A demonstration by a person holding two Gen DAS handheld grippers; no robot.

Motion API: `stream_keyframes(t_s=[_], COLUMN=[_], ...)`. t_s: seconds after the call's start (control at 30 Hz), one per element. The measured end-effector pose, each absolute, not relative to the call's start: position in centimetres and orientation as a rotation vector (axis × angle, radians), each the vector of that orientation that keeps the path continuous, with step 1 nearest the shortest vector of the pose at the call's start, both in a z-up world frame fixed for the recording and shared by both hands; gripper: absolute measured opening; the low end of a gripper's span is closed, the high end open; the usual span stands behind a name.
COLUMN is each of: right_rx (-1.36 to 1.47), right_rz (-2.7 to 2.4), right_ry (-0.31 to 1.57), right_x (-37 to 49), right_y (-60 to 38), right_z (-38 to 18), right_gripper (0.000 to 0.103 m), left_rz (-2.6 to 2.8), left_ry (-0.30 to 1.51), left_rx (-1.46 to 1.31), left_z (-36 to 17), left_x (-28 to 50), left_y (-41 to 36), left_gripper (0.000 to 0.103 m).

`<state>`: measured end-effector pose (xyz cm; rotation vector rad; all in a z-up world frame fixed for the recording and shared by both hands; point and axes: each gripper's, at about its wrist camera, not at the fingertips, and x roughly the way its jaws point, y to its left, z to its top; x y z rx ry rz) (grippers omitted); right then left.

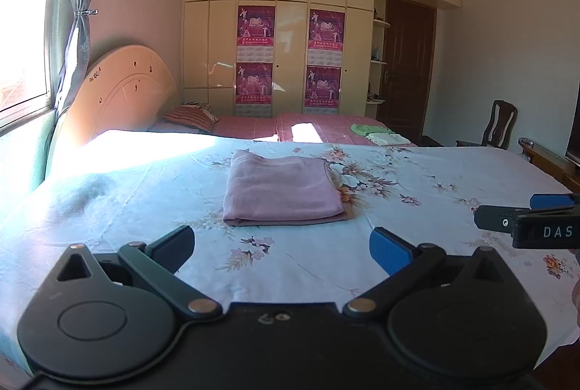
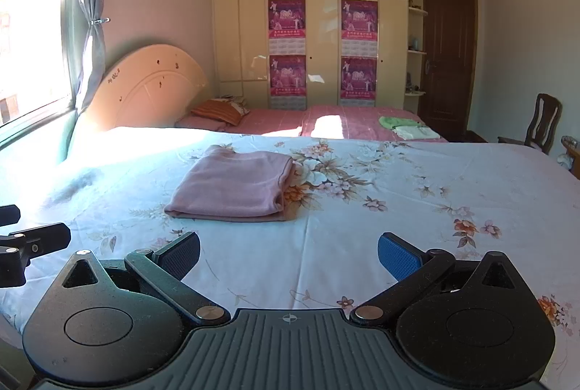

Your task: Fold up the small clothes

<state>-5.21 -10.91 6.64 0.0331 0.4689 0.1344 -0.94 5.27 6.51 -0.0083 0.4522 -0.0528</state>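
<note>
A pink garment [image 1: 281, 188] lies folded into a neat rectangle on the floral bedsheet [image 1: 417, 179]; it also shows in the right wrist view [image 2: 235, 185]. My left gripper [image 1: 282, 250] is open and empty, held back from the garment's near edge. My right gripper [image 2: 289, 254] is open and empty, also short of the garment and to its right. The right gripper shows at the right edge of the left wrist view [image 1: 529, 221]. The left gripper shows at the left edge of the right wrist view [image 2: 25, 241].
A second bed with a pink cover [image 1: 326, 128] lies behind, bearing a striped pillow [image 1: 192, 118] and folded green and white clothes [image 1: 377, 134]. A headboard [image 1: 123, 92] and window stand left. A wardrobe [image 1: 290, 27], door and chair [image 1: 500, 123] are at the back right.
</note>
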Motion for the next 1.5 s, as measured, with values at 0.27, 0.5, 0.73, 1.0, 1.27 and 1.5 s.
stream_keyframes(t_s=[0.27,0.5,0.73,1.0,1.27,1.5], right_rx=[0.030,0.027,0.025,0.021,0.019,0.018], right_rz=[0.133,0.135,0.135,0.139,0.143,0.145], right_ry=[0.470,0.474,0.473,0.467,0.469,0.471], right_x=[-5.2,-5.2,-5.2,-5.1,-5.0,-4.9], right_y=[-11.3,-11.5,-11.7,-12.1,-12.4,-12.5], right_z=[6.9,7.0,7.1,7.2,7.3,7.4], right_gripper=[0.103,0.103,0.103,0.103,0.103,0.103], left_rz=[-0.059,-0.061,-0.062,-0.064,-0.064,-0.067], left_ry=[0.456,0.457,0.453,0.447,0.447,0.446], left_rx=[0.001,0.004,0.012,0.020,0.021,0.020], left_z=[6.6,6.7,6.9,7.0,7.0,7.0], left_x=[-0.8,-0.8,-0.7,-0.8,-0.7,-0.7], left_y=[5.3,5.1,5.0,4.9,4.9,4.8], left_gripper=[0.103,0.103,0.103,0.103,0.103,0.103])
